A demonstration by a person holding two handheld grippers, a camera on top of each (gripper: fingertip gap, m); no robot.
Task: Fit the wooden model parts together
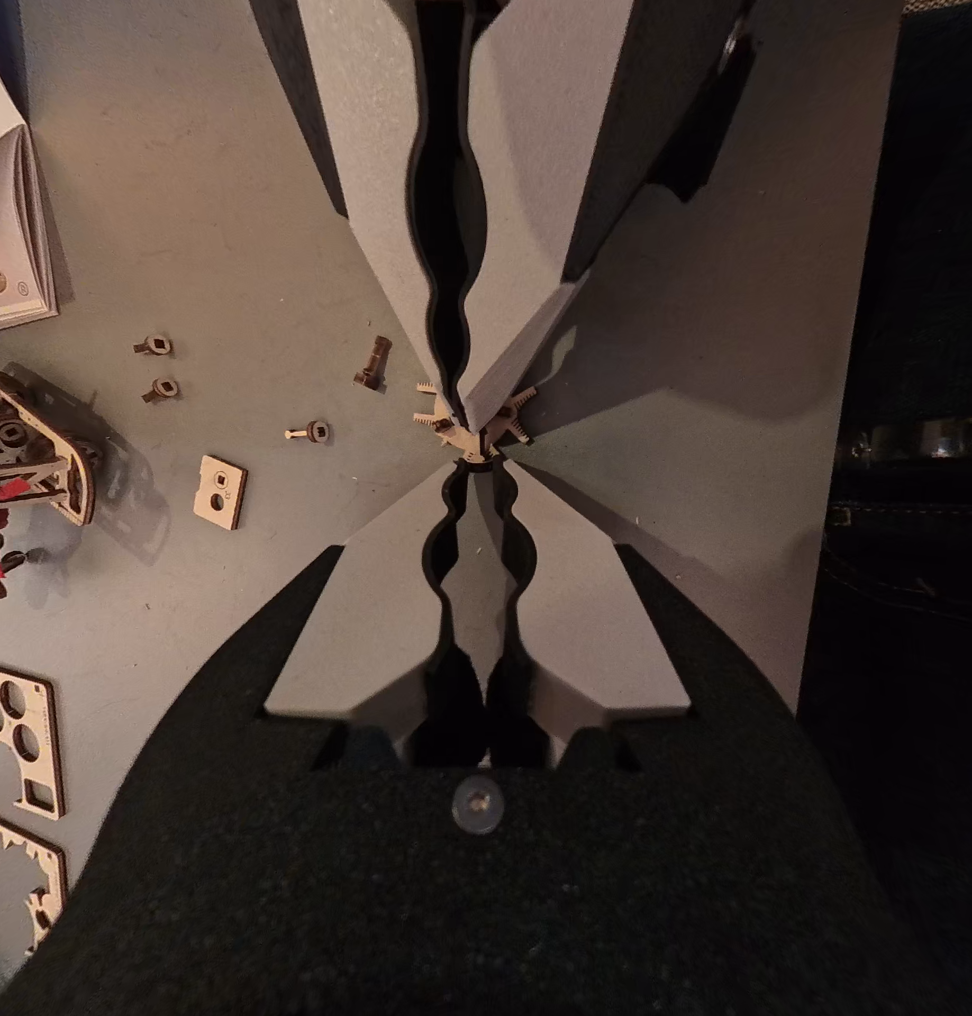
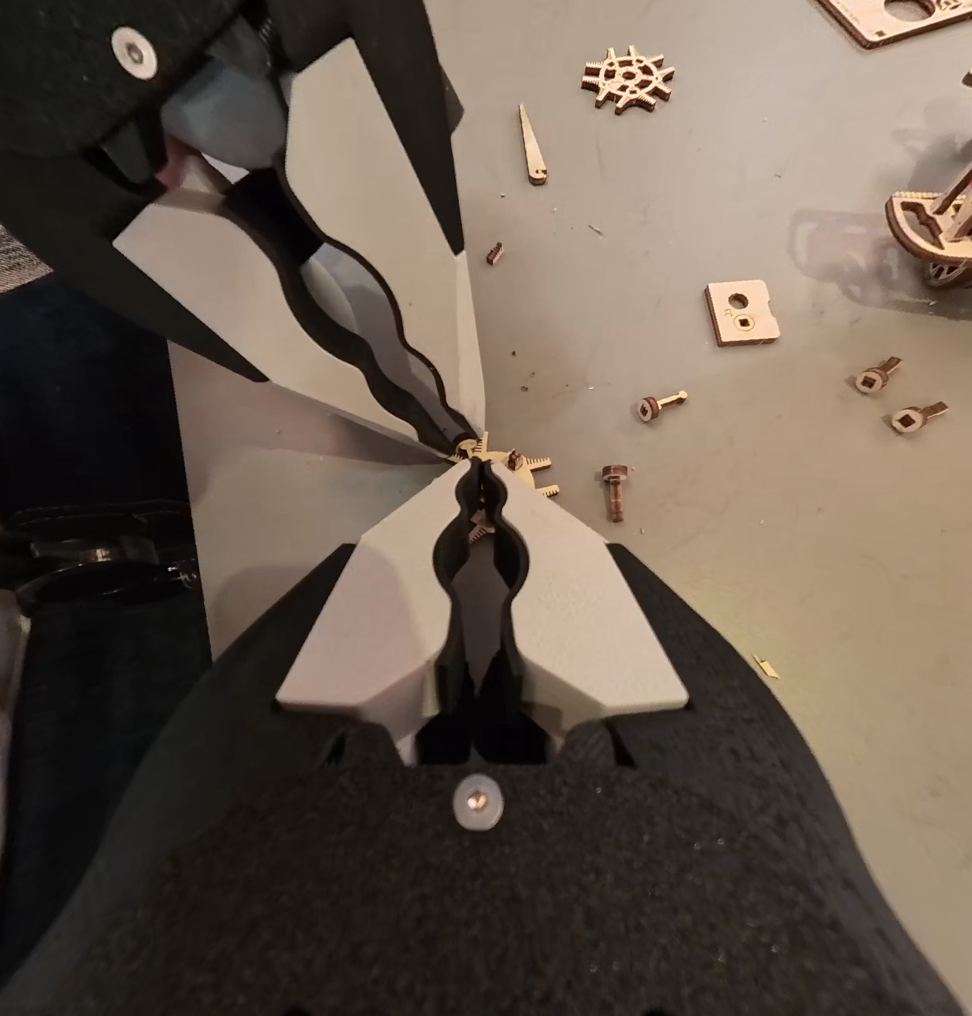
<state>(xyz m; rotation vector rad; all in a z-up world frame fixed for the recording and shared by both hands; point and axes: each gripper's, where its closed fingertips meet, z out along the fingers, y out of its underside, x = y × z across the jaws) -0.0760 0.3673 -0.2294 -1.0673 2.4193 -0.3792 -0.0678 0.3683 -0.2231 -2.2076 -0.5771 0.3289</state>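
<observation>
Grippers meet tip to tip on a small toothed wooden wheel

Left gripper, lower centre of the left wrist view, has its grey fingers pressed together at the tips on a small dark hub of the toothed wheel. Right gripper, lower centre of the right wrist view, likewise closed at the tips, pinching the pale spokes of the same wheel. Wheel sits at mid-frame in both views, over the grey table; whether it touches the table cannot be told.

Loose parts, right wrist view:
- second toothed wheel, flat, upper centre right
- slim tapered stick just below and left of it
- square plate with one round and one square hole, right of centre; a tiny engraved mark on it, too small to make out
- dark bolt-like peg just right of the held wheel
- three small collars with stubs, mid right

Partly built model at left edge of the left wrist view, red bits on it. Booklet in upper left, printed drawing showing. Punched-out sheets in lower left carry small markings, illegible.
</observation>
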